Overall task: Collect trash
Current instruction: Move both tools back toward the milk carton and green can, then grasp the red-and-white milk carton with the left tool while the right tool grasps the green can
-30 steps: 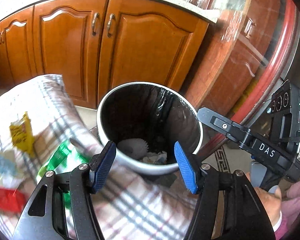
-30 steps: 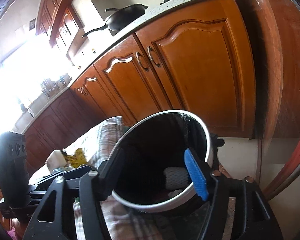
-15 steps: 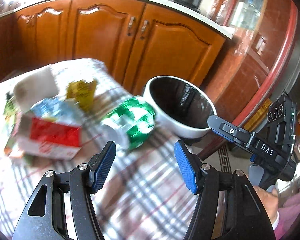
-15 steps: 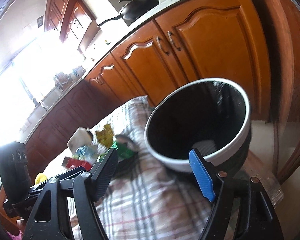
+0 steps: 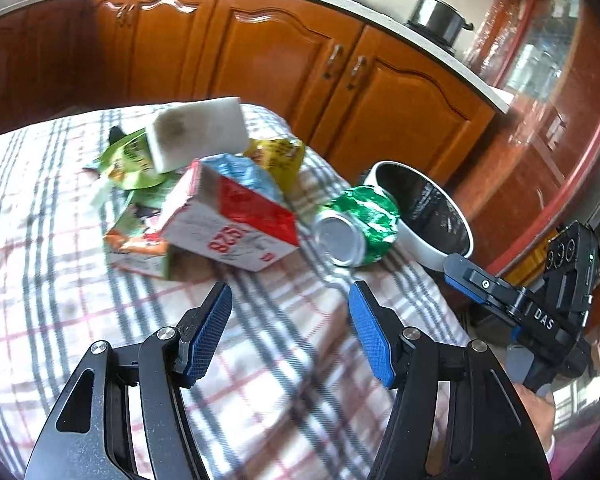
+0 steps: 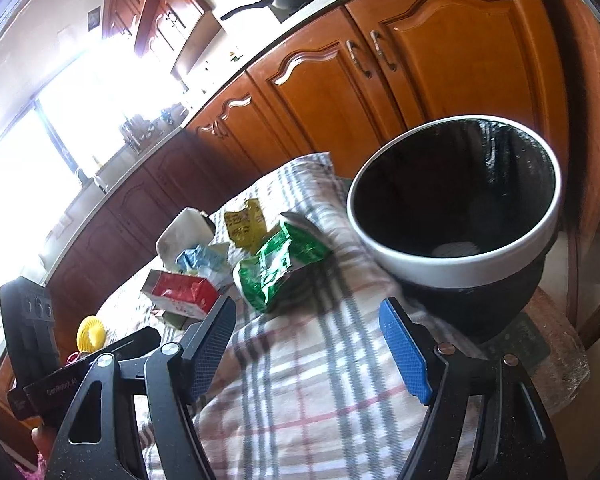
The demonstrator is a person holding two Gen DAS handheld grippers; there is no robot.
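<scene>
A plaid-clothed tabletop (image 5: 308,360) carries the trash. A black-lined bin (image 6: 460,216) stands past its far right edge. Near that edge lie a red-and-white carton (image 5: 236,228) and crushed green can (image 5: 360,226). Left claw (image 5: 290,332) and right claw (image 6: 308,344) hover released, empty.

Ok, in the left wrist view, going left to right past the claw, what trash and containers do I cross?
Green wrapper → red-and-white carton → crushed green can → white-rimmed bin.
</scene>
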